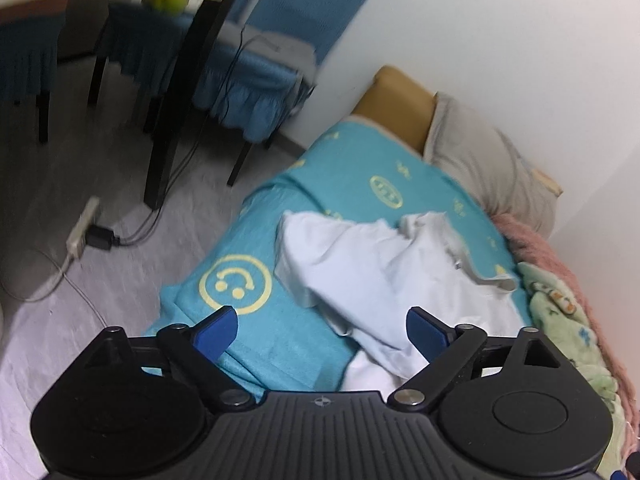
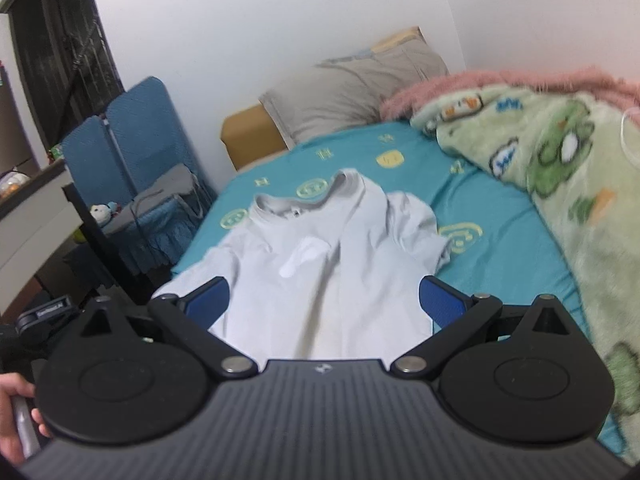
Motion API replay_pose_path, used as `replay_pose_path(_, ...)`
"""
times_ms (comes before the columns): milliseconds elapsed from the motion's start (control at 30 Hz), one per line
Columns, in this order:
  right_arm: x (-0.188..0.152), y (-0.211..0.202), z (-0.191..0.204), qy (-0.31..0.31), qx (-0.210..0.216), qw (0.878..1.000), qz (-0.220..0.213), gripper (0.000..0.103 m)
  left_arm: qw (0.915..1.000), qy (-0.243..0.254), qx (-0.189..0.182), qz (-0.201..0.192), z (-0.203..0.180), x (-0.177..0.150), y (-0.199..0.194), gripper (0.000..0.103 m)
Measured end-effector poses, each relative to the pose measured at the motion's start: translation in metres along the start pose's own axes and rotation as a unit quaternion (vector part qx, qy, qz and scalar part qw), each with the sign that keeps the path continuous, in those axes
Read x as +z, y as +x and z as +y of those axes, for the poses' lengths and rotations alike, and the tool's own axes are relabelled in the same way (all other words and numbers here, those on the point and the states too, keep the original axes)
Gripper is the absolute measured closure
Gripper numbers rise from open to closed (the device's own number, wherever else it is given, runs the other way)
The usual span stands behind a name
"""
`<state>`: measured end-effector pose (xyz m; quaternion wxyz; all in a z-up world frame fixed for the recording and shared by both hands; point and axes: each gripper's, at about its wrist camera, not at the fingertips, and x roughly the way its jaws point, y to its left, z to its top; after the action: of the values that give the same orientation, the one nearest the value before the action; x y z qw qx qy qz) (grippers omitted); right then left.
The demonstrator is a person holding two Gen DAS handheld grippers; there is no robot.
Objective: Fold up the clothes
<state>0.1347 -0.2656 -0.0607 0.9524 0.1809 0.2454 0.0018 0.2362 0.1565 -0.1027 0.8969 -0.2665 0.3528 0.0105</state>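
Both claws hang wide apart and empty over the crumpled white cotton T-shirt [image 2: 320, 248] on the bed's teal smiley-print sheet [image 2: 496, 216]. Left claw [image 1: 322, 330] sits above the hem, right claw [image 2: 324, 300] likewise. This looks like the approach: next, pinch two corners. Only the right view shows the collar; only the left shows the grey floor [image 1: 44, 200].

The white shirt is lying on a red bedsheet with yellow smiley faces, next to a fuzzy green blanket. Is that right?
Not quite. The bedsheet is teal, not red, as the right wrist view shows. The rest holds: the white shirt lies on it among yellow smiley faces, with the fuzzy green blanket beside it.
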Motion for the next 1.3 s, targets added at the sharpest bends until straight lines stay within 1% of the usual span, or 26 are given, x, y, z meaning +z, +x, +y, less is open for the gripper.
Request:
replay_pose_path(67,-0.001,0.014,-0.008,0.015,-0.001,1.0,0.003,0.0,0.9999,-0.008,0.01,0.003,0.002,0.001,0.022,0.012)
replay_pose_path(133,-0.003,0.027,-0.013,0.024,-0.008,1.0,0.002,0.0,0.9994,-0.032,0.014,-0.001,0.003,0.005,0.045,0.013)
replay_pose_path(233,-0.004,0.044,-0.019,0.021,-0.012,1.0,0.002,0.0,0.997,-0.077,0.0,-0.004,0.008,0.012,0.078,0.016)
replay_pose_path(333,-0.007,0.057,-0.032,0.041,0.0,0.999,0.004,0.0,0.9907,-0.134,-0.023,-0.001,0.014,0.013,0.109,0.02)
replay_pose_path(367,-0.007,0.061,-0.038,0.053,0.004,0.999,0.004,0.0,0.9898,-0.141,-0.023,0.0,0.013,0.013,0.119,0.024)
replay_pose_path(433,-0.007,0.07,-0.047,0.075,0.006,0.997,0.007,0.0,0.9935,-0.112,-0.004,-0.017,0.003,0.018,0.129,0.029)
replay_pose_path(467,-0.007,0.074,-0.05,0.082,0.004,0.997,0.011,0.0,0.9954,-0.094,0.008,-0.019,-0.003,0.021,0.134,0.04)
replay_pose_path(500,-0.008,0.078,-0.053,0.089,0.002,0.996,0.014,0.0,0.9966,-0.079,0.012,-0.018,-0.008,0.025,0.139,0.056)
replay_pose_path(533,-0.009,0.082,-0.054,0.093,0.0,0.995,0.018,0.0,0.9977,-0.065,0.015,-0.016,-0.014,0.03,0.144,0.062)
replay_pose_path(567,-0.01,0.085,-0.055,0.098,-0.002,0.995,0.021,0.0,0.9987,-0.047,0.02,-0.009,-0.021,0.036,0.15,0.073)
replay_pose_path(600,-0.011,0.087,-0.055,0.1,-0.001,0.995,0.024,0.0,0.9993,-0.027,0.028,0.0,-0.028,0.042,0.155,0.088)
replay_pose_path(633,-0.012,0.09,-0.055,0.101,0.0,0.994,0.027,0.0,0.9993,-0.007,0.035,0.008,-0.035,0.048,0.16,0.093)
replay_pose_path(700,-0.014,0.094,-0.055,0.104,0.006,0.994,0.031,0.0,0.9979,0.033,0.049,0.026,-0.049,0.06,0.171,0.098)
replay_pose_path(733,-0.015,0.096,-0.054,0.104,0.01,0.994,0.033,0.0,0.9964,0.053,0.056,0.034,-0.056,0.066,0.177,0.098)
replay_pose_path(800,-0.016,0.1,-0.056,0.106,0.013,0.994,0.037,0.0,0.9917,0.099,0.078,0.026,-0.071,0.085,0.18,0.099)
replay_pose_path(867,-0.018,0.105,-0.058,0.11,0.01,0.993,0.042,0.0,0.9822,0.145,0.119,-0.008,-0.09,0.106,0.181,0.099)
replay_pose_path(933,-0.019,0.11,-0.06,0.115,0.007,0.992,0.047,0.0,0.9669,0.188,0.168,-0.041,-0.105,0.123,0.186,0.099)
replay_pose_path(1000,-0.02,0.113,-0.061,0.113,0.003,0.992,0.048,0.0,0.9462,0.226,0.222,-0.064,-0.114,0.134,0.196,0.097)
replay_pose_path(1033,-0.021,0.115,-0.061,0.112,0.0,0.993,0.048,0.0,0.9388,0.236,0.243,-0.065,-0.115,0.137,0.202,0.095)
replay_pose_path(1067,-0.021,0.116,-0.061,0.11,-0.002,0.993,0.048,0.0,0.9369,0.232,0.254,-0.059,-0.113,0.138,0.208,0.091)
replay_pose_path(1100,-0.021,0.117,-0.061,0.107,-0.004,0.993,0.048,0.0,0.9401,0.222,0.254,-0.052,-0.11,0.137,0.211,0.083)
replay_pose_path(1133,-0.021,0.118,-0.062,0.105,-0.006,0.993,0.047,0.0,0.946,0.209,0.244,-0.044,-0.106,0.135,0.21,0.076)
replay_pose_path(1167,-0.021,0.119,-0.062,0.103,-0.007,0.994,0.046,0.0,0.9512,0.197,0.235,-0.036,-0.102,0.132,0.207,0.061)
replay_pose_path(1200,-0.022,0.12,-0.061,0.102,-0.008,0.994,0.046,0.0,0.9542,0.19,0.23,-0.023,-0.1,0.127,0.202,0.053)
replay_pose_path(1233,-0.022,0.121,-0.061,0.101,-0.007,0.994,0.046,0.0,0.9565,0.185,0.226,-0.01,-0.098,0.122,0.197,0.052)
replay_pose_path(1300,-0.021,0.121,-0.059,0.097,-0.002,0.994,0.047,0.0,0.9651,0.17,0.198,0.024,-0.094,0.107,0.175,0.052)
